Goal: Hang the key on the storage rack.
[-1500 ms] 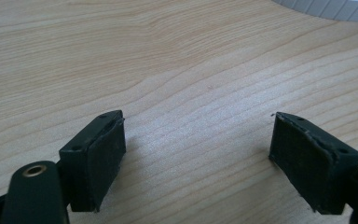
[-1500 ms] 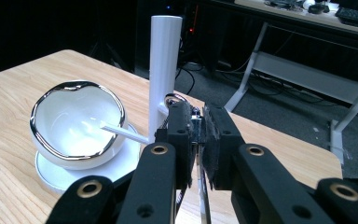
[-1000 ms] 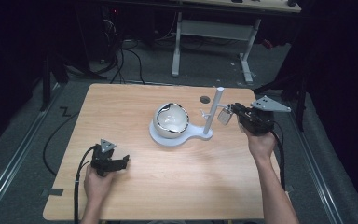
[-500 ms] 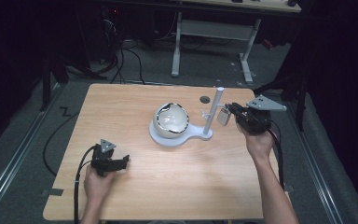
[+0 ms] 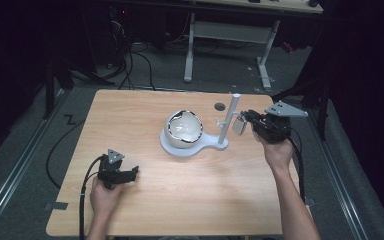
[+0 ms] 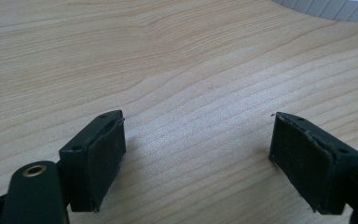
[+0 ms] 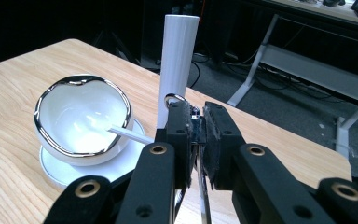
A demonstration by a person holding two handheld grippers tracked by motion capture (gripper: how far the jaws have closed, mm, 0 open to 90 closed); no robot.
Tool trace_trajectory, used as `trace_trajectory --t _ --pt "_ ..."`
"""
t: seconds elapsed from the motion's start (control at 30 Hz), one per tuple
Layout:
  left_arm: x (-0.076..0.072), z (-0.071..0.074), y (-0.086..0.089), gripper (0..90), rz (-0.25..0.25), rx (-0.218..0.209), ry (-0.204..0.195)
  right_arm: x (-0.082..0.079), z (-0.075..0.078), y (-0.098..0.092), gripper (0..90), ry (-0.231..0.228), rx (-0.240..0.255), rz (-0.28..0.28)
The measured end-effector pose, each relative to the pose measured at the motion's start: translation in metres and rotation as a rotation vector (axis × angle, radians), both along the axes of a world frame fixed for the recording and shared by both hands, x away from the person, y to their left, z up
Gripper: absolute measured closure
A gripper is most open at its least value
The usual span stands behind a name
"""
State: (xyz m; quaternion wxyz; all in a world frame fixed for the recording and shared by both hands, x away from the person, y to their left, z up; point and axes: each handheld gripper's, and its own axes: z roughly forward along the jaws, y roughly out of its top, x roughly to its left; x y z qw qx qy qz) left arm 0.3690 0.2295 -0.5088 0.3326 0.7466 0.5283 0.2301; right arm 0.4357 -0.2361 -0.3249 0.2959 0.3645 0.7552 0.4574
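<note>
A white stand point(image 5: 209, 145) has a round base, an upright post point(image 5: 230, 116) and a thin peg on the post's left side. A white bowl with a silver rim point(image 5: 184, 126) sits on the base. My right gripper point(image 5: 245, 121) is just right of the post, shut on a small flat tag point(image 5: 238, 125). In the right gripper view its jaws point(image 7: 196, 119) pinch the tag, whose metal ring point(image 7: 174, 100) lies against the post point(image 7: 178, 56), with the bowl point(image 7: 81, 119) to the left. My left gripper point(image 5: 131, 173) rests at the table's front left, open point(image 6: 198, 154) over bare wood.
The wooden table point(image 5: 130, 115) has a small dark round mark point(image 5: 220, 106) behind the post. Cables trail from both grippers over the front edge. A white desk frame point(image 5: 230, 35) and dark floor lie beyond the far edge.
</note>
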Motion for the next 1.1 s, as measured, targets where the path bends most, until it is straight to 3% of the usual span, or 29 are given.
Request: trace_trajectory --t 0.2,0.37,0.63,0.93,1.1 --pt "0.0 0.0 0.0 18.7 0.0 0.0 0.0 -0.003 0.0 0.001 81.9 -0.023 -0.026 -0.009" --pt "0.0 0.0 0.0 18.7 0.0 0.0 0.0 -0.001 0.001 0.0 81.8 -0.005 -0.013 0.002" --pt "0.0 0.0 0.0 18.7 0.0 0.0 0.0 -0.004 0.002 0.003 81.7 -0.007 -0.033 0.004" --pt "0.0 0.0 0.0 18.6 0.0 0.0 0.0 -0.008 0.0 0.013 81.4 -0.051 -0.114 -0.021" --pt "0.0 0.0 0.0 18.7 0.0 0.0 0.0 -0.006 -0.002 0.011 78.0 -0.023 -0.086 -0.019"
